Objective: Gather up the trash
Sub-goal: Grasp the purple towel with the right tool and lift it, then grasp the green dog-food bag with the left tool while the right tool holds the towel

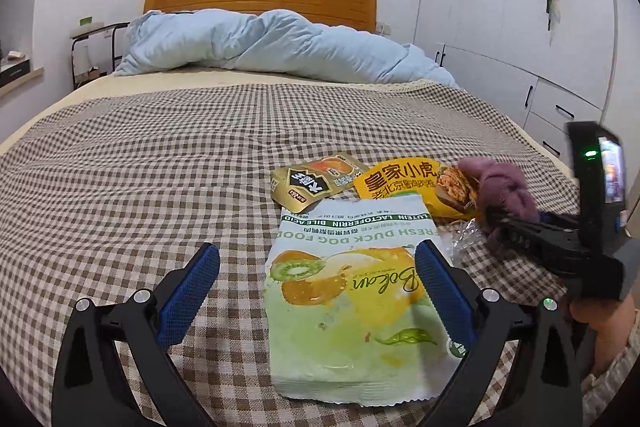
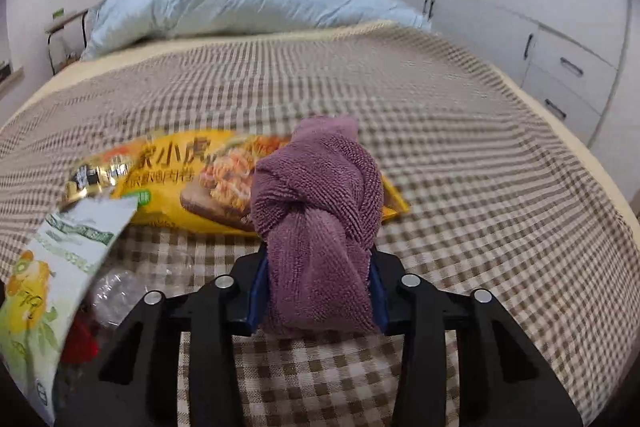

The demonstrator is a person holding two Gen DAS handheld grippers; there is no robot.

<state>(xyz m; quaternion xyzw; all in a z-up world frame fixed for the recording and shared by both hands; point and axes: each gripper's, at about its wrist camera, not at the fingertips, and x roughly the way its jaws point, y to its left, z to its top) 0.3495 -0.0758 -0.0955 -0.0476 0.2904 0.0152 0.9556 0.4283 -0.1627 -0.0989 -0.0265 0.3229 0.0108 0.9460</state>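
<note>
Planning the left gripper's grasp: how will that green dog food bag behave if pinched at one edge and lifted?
The dog food bag lies flat and looks empty, so probably light. Its creased film will likely flop and fold rather than stay stiff. The glossy surface may slip between the open left gripper pads, so grip well inside the edge.

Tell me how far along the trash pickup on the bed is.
Nothing looks collected yet. In hand: the right claw is shut on a knotted purple towel. Left: the dog food bag between the open left claw's fingers, the yellow snack wrapper and the gold packet.
</note>
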